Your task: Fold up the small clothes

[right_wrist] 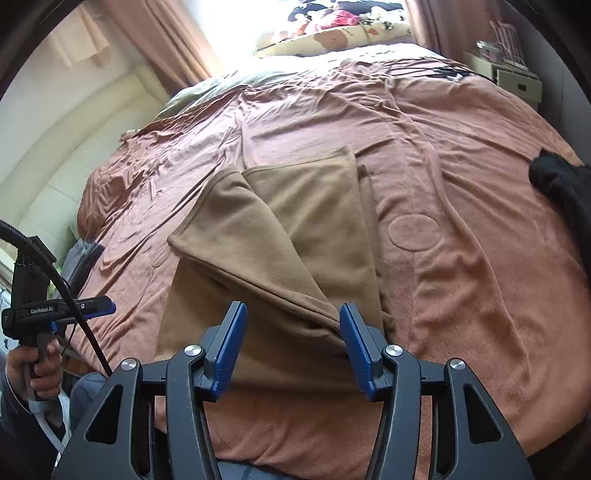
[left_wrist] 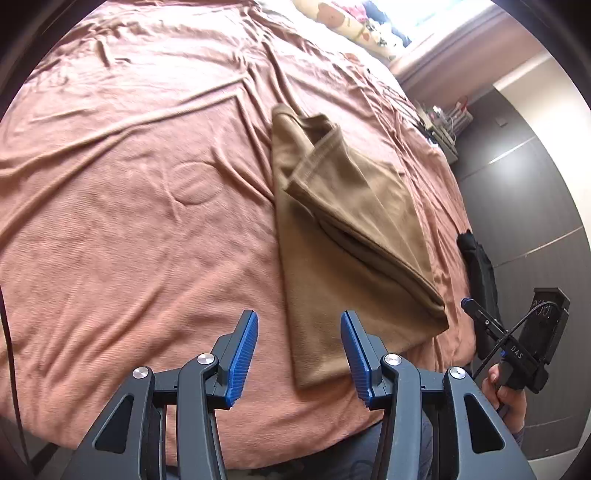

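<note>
A tan-brown garment (left_wrist: 343,236) lies partly folded on the pink bedspread (left_wrist: 147,184), one flap turned over diagonally on top. It also shows in the right wrist view (right_wrist: 280,243). My left gripper (left_wrist: 299,332) is open and empty, hovering above the garment's near edge. My right gripper (right_wrist: 291,325) is open and empty, just above the garment's near edge where the folded flap ends. The right gripper shows at the bed's right side in the left wrist view (left_wrist: 467,304). The left gripper shows at the left in the right wrist view (right_wrist: 107,307).
A black garment (right_wrist: 561,184) lies at the bed's right edge, also seen in the left wrist view (left_wrist: 476,258). Pillows and plush items (right_wrist: 332,33) sit at the head of the bed. A white nightstand (right_wrist: 517,81) stands far right. The bedspread (right_wrist: 461,240) is wrinkled.
</note>
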